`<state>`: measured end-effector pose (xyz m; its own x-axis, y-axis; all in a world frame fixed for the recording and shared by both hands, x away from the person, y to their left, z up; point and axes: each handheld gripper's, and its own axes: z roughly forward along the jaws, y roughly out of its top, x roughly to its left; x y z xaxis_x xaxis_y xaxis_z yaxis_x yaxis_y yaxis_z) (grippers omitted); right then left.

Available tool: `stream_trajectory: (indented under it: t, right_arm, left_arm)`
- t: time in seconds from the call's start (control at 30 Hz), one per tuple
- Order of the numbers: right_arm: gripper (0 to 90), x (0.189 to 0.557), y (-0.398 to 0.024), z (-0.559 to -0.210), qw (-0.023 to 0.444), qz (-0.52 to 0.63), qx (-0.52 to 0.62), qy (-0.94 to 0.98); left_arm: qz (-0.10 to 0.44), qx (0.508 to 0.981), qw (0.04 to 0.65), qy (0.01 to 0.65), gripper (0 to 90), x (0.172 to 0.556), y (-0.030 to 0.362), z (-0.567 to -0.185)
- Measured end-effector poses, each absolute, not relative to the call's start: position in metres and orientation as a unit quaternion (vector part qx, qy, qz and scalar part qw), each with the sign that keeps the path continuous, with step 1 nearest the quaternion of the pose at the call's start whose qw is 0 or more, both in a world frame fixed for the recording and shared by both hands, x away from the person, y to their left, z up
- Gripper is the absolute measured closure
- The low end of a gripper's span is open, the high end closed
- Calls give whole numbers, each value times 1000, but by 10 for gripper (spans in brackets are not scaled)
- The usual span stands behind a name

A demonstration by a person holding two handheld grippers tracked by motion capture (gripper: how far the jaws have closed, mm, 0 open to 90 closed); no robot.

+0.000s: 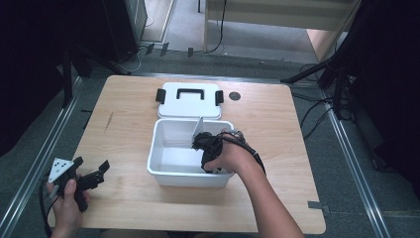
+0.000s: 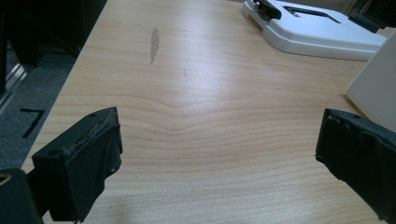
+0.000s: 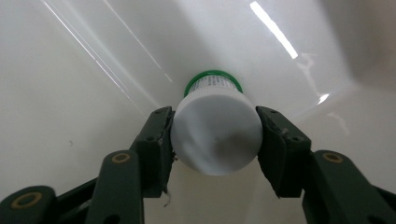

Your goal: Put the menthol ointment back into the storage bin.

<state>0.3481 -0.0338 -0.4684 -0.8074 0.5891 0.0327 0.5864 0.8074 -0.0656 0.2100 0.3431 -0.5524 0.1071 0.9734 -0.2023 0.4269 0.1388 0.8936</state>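
A white bottle (image 3: 215,140) with a green band at its far end lies between the jaws of my right gripper (image 3: 215,113), whose pads press on both of its sides. That gripper (image 1: 208,148) reaches down into the white bin (image 1: 153,148) at the middle of the table, near the bin's right wall. An upright white divider (image 1: 198,130) stands in the bin just behind it. My left gripper (image 1: 91,163) rests low over the table's front left corner. In its own view the left gripper (image 2: 219,126) stands wide open over bare wood with nothing between its jaws.
The bin's white lid (image 1: 188,101) with black clips and a black handle lies flat behind the bin; the lid (image 2: 317,28) is also at the upper right of the left gripper view. A small dark round mark (image 1: 235,95) sits beside it. Tripod legs stand on the floor at both far corners.
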Motion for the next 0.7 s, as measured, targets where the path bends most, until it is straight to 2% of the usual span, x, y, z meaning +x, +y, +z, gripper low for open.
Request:
stream_trajectory:
  t: [0.07, 0.7]
  right_arm:
    - [449, 347, -34, -466, 23, 24, -302, -953]
    - [363, 344, -45, -402, 0, -13, -302, -953]
  left_arm:
    - [298, 585, 459, 598, 11, 210, 343, -552]
    - [301, 586, 456, 599, 11, 210, 342, -552]
